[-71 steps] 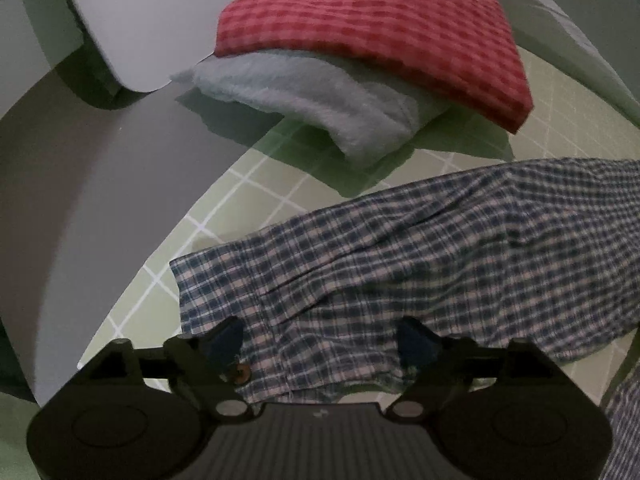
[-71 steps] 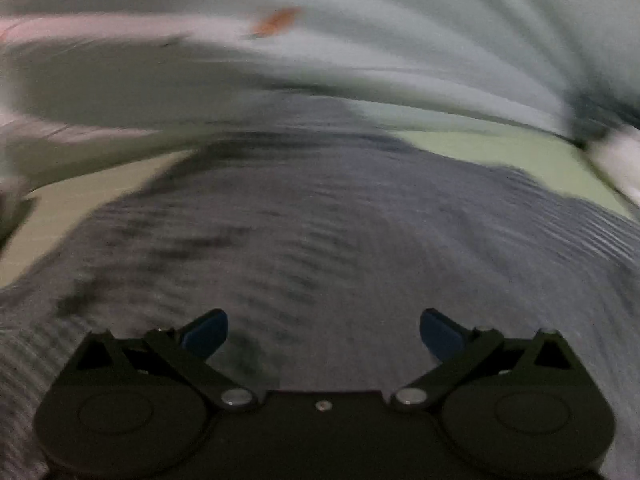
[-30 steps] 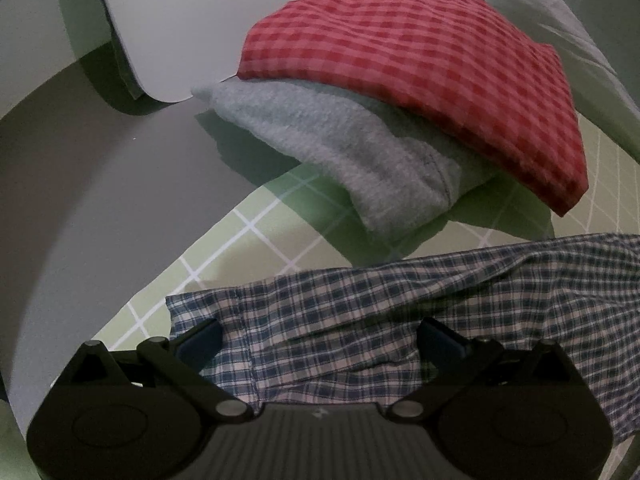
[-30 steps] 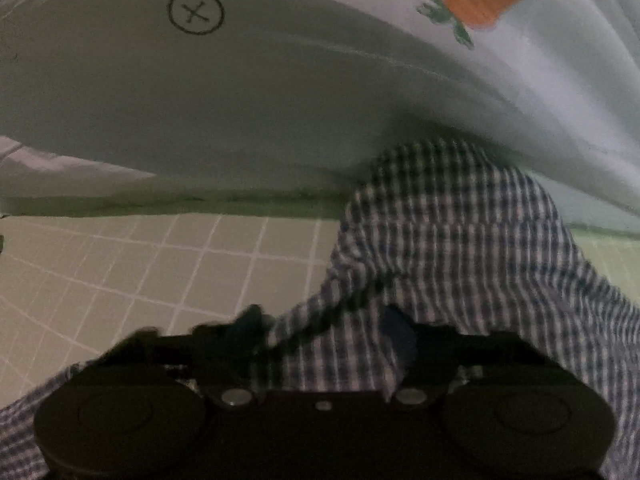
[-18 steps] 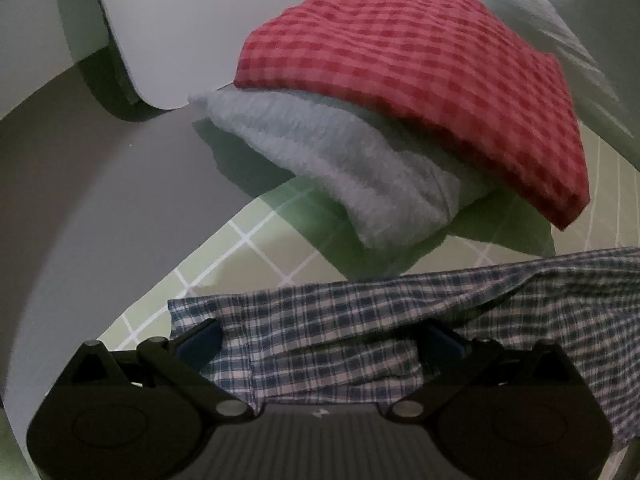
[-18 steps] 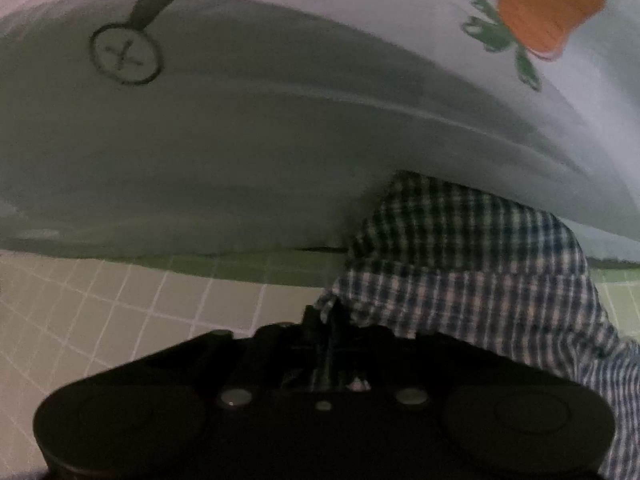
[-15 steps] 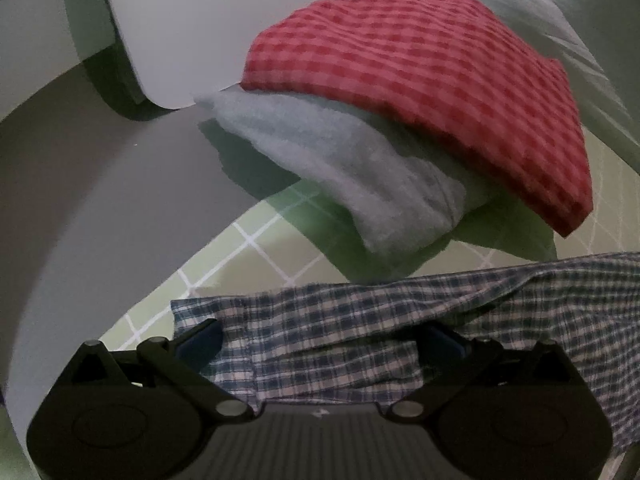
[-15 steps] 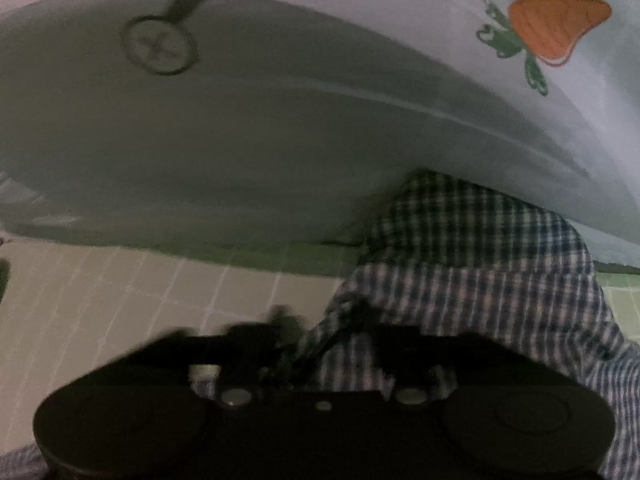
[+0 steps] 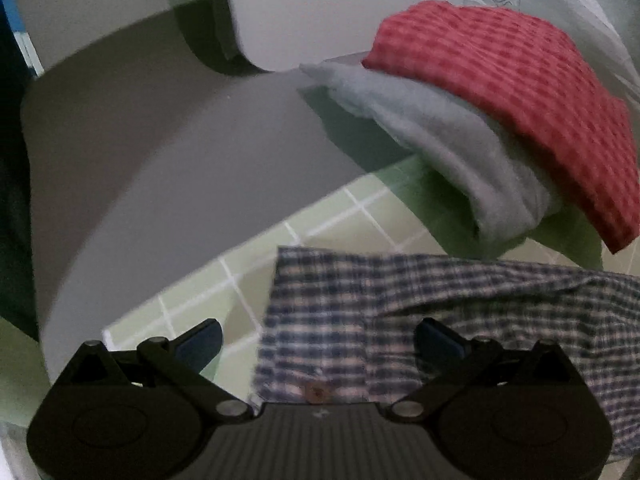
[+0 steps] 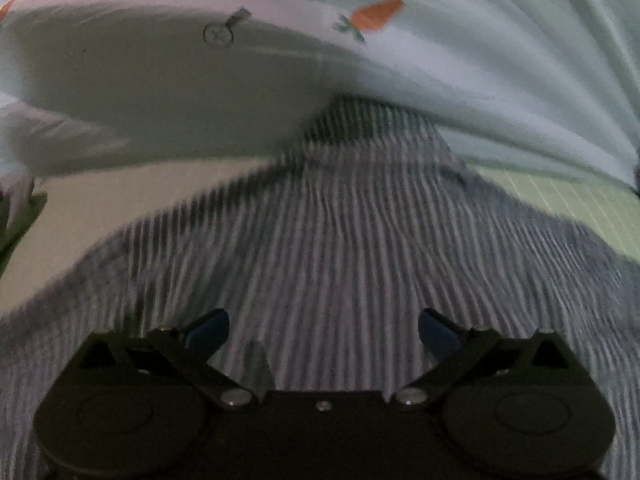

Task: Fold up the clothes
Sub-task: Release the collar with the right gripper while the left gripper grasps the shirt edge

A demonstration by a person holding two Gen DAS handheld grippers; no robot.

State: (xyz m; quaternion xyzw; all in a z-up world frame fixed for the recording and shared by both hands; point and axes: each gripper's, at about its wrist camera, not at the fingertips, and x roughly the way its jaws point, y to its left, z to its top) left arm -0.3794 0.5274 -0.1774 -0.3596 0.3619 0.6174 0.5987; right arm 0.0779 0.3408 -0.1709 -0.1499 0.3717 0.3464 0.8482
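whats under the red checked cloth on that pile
A folded grey garment lies directly under the red checked cloth, resting on the green grid mat. Whether anything else is hidden between or beneath them cannot be seen.

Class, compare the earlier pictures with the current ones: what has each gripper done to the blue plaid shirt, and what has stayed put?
The right gripper, shut on the blue plaid shirt half a second ago, has let go and now stands open over it. The left gripper stayed open but shifted left, off the shirt's edge. The red checked cloth still lies on the grey garment.

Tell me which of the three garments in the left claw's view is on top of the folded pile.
The red checked cloth; it lies on the grey garment, while the blue plaid shirt lies apart, unfolded.
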